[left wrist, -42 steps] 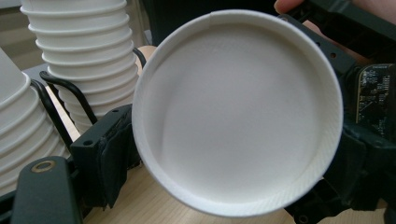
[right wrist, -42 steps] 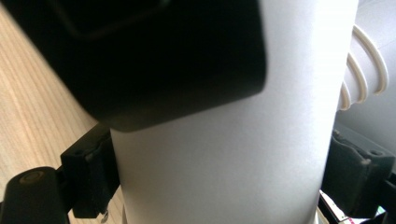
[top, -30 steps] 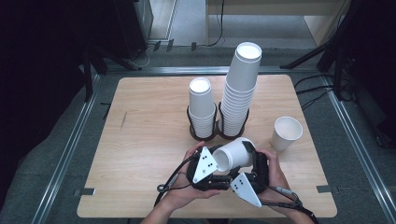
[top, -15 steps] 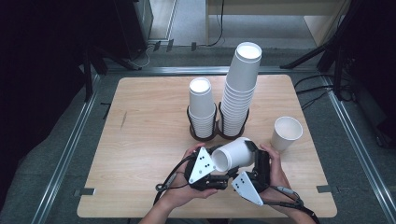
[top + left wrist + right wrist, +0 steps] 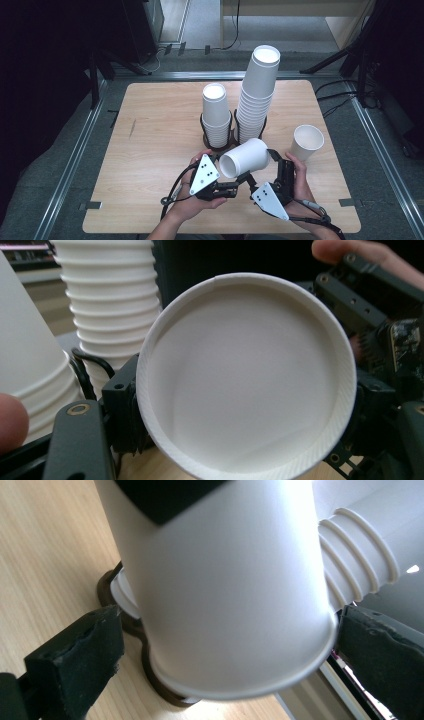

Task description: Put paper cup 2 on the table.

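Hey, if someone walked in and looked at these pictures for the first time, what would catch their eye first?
Probably the white paper cup held on its side above the near middle of the table, gripped by the left gripper; the right gripper has just been opening, its fingers spread beside the cup. Next, the tall cup stack at the back, the shorter stack to its left, and a lone upright cup to the right.

Both hands rest low near the front edge of the light wooden table [image 5: 150,130]. The left gripper [image 5: 239,181] is clamped on a white paper cup [image 5: 245,157]; the right gripper [image 5: 272,162], jaws just opening, stands wide around it.
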`<act>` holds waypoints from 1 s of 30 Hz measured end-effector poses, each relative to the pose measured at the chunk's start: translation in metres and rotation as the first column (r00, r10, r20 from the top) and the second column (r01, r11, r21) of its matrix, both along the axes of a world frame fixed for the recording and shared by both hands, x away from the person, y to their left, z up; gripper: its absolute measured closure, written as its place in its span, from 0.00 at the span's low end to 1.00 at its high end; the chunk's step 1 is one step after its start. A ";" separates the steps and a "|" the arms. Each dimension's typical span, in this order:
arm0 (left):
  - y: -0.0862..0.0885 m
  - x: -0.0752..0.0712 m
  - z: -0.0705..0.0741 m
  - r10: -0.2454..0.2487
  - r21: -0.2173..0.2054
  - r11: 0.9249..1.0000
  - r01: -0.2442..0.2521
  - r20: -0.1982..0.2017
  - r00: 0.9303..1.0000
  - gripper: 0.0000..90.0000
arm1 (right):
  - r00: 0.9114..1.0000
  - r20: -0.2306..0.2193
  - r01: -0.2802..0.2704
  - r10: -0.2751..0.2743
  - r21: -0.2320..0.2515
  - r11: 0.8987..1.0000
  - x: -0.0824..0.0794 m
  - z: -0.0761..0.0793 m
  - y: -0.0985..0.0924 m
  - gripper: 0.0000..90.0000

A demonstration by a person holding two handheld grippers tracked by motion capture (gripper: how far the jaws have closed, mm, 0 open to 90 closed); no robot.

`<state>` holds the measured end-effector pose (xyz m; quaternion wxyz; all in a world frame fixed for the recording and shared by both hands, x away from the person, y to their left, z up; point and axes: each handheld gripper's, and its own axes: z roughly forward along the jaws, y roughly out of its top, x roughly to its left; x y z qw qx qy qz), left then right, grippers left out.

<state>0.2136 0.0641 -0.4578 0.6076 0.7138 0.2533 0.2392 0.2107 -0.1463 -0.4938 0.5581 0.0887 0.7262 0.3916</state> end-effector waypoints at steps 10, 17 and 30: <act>0.008 -0.002 0.004 0.038 -0.064 0.997 -0.035 0.040 0.998 0.27 | 0.999 -0.037 0.035 -0.032 0.088 0.995 0.000 0.010 -0.002 0.00; 0.012 -0.001 0.004 0.062 -0.079 0.995 -0.058 0.049 0.997 0.27 | 0.996 -0.088 0.042 -0.030 0.146 0.988 -0.001 0.011 0.000 0.00; 0.018 0.000 0.003 0.139 -0.150 0.981 -0.127 0.078 0.987 0.27 | 0.960 -0.278 0.132 -0.011 0.419 0.899 0.001 0.022 0.000 0.01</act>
